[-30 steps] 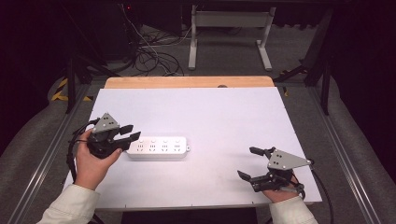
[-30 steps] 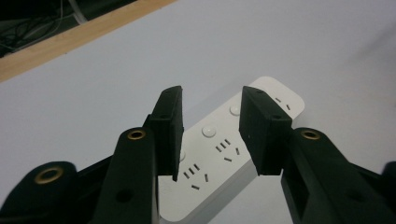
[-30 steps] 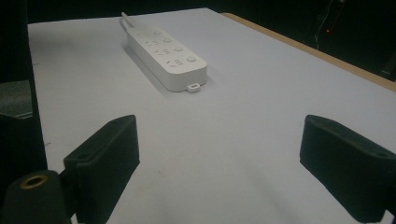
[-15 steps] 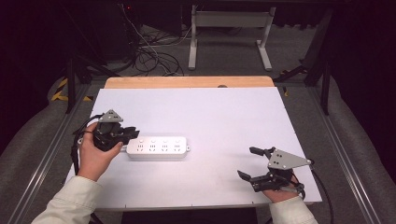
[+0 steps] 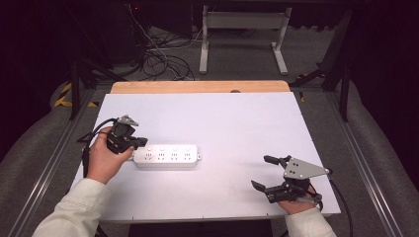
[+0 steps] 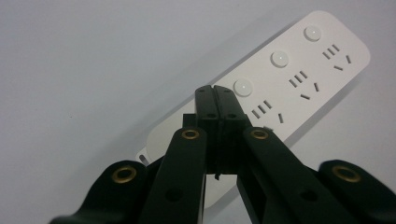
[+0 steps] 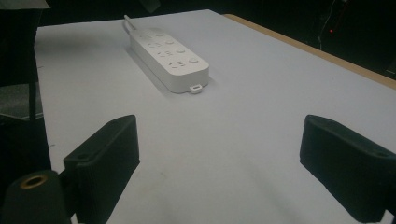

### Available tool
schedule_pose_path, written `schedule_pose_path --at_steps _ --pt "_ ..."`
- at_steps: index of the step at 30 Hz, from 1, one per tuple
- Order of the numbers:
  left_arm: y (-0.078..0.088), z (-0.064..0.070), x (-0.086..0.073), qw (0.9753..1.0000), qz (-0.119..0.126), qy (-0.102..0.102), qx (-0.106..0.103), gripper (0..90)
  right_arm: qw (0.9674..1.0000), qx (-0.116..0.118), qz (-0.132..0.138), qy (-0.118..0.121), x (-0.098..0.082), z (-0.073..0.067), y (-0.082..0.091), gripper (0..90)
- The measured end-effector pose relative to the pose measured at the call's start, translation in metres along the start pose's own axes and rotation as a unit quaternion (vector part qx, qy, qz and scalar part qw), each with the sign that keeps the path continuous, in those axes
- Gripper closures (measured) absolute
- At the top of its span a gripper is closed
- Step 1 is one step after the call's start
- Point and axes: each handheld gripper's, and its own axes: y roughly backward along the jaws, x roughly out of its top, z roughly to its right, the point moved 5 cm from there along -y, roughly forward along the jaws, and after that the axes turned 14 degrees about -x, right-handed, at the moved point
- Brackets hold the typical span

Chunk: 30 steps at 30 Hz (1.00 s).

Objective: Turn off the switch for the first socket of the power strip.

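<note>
Left tongs [image 5: 141, 143], pressed together, are hovering over the power strip's [image 5: 168, 156] nine-o'clock end; right tongs [image 5: 266, 173] are resting spread at five o'clock on the bench [image 5: 222, 118].

1. Left tongs [image 5: 141, 143] are wide apart a second ago, now jaws pressed flat together, nothing between them; they have just been closing.
2. Left hand [image 5: 103, 160] shifts toward the power strip [image 5: 166, 156] and sinks lower over the worktop [image 5: 222, 123].
3. Closed tips now sit over the strip's left end by its first round button [image 6: 243, 87]; whether they touch it, can't tell.
</note>
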Motion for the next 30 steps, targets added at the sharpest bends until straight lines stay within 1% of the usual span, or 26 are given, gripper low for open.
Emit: schedule_pose_path --at_steps 1,4,7,9,12,14,15,16,17,18,19,20,21,22,26,27,28,29,30 --pt "-0.002 -0.001 0.001 1.0000 -0.005 -0.001 0.003 89.7 1.0000 0.000 0.000 0.000 0.000 0.000 0.000 12.4" --pt "-0.007 -0.003 0.002 0.9997 -0.022 0.005 -0.004 89.7 1.0000 0.000 0.000 0.001 0.000 0.000 0.000 12.4" --pt "-0.011 -0.005 0.004 0.9994 -0.033 0.009 -0.004 89.7 1.0000 0.000 0.001 0.001 0.000 0.000 0.000 12.5" --pt "-0.014 -0.007 0.004 0.9988 -0.045 0.019 -0.012 89.7 1.0000 0.001 0.000 -0.001 0.000 0.000 0.000 12.5" --pt "-0.017 -0.011 0.005 0.9982 -0.053 0.025 -0.014 89.7 1.0000 0.002 0.001 0.000 0.000 0.000 0.000 12.4" --pt "-0.019 -0.013 0.005 0.9978 -0.056 0.033 -0.015 89.7 1.0000 0.002 0.001 0.000 0.000 0.000 0.000 12.4" --pt "-0.019 -0.014 0.006 0.9976 -0.061 0.031 -0.012 89.7 1.0000 0.002 0.001 0.001 0.000 0.000 0.000 12.5" --pt "-0.021 -0.014 0.006 0.9972 -0.064 0.035 -0.018 89.7 1.0000 0.002 0.001 0.001 0.000 0.000 0.000 12.5" --pt "-0.021 -0.016 0.006 0.9972 -0.067 0.031 -0.008 89.7 1.0000 0.002 0.000 0.000 0.000 0.000 0.000 12.4" --pt "-0.022 -0.015 0.007 0.9968 -0.070 0.035 -0.016 89.7 1.0000 0.003 0.001 0.001 0.000 0.000 0.000 12.5" --pt "-0.023 -0.015 0.007 0.9967 -0.072 0.035 -0.016 89.7 1.0000 0.003 0.001 0.000 0.000 0.000 0.000 12.5" --pt "-0.023 -0.016 0.008 0.9966 -0.075 0.032 -0.010 89.7 1.0000 0.003 0.001 0.000 0.000 0.000 0.000 12.4" --pt "-0.023 -0.016 0.009 0.9964 -0.078 0.033 -0.011 89.7 1.0000 0.003 0.001 0.000 0.000 0.000 0.000 12.5" --pt "-0.025 -0.015 0.009 0.9958 -0.081 0.037 -0.019 89.7 1.0000 0.002 0.001 0.001 0.000 0.000 0.000 12.4" --pt "-0.028 -0.015 0.011 0.9946 -0.095 0.036 -0.017 89.8 1.0000 0.003 0.001 0.001 0.000 0.000 0.000 12.6" --pt "-0.028 -0.015 0.012 0.9946 -0.097 0.034 -0.010 89.7 1.0000 0.003 0.001 0.001 0.000 0.000 0.000 12.6" --pt "-0.029 -0.014 0.012 0.9942 -0.099 0.038 -0.019 89.7 1.0000 0.003 0.000 0.000 0.000 0.000 0.001 12.6" --pt "-0.030 -0.015 0.012 0.9940 -0.100 0.040 -0.020 89.8 1.0000 0.004 0.000 0.000 0.000 0.000 0.001 12.6" --pt "-0.029 -0.016 0.012 0.9939 -0.103 0.037 -0.014 89.7 1.0000 0.004 0.001 0.000 0.000 0.000 0.001 12.6"
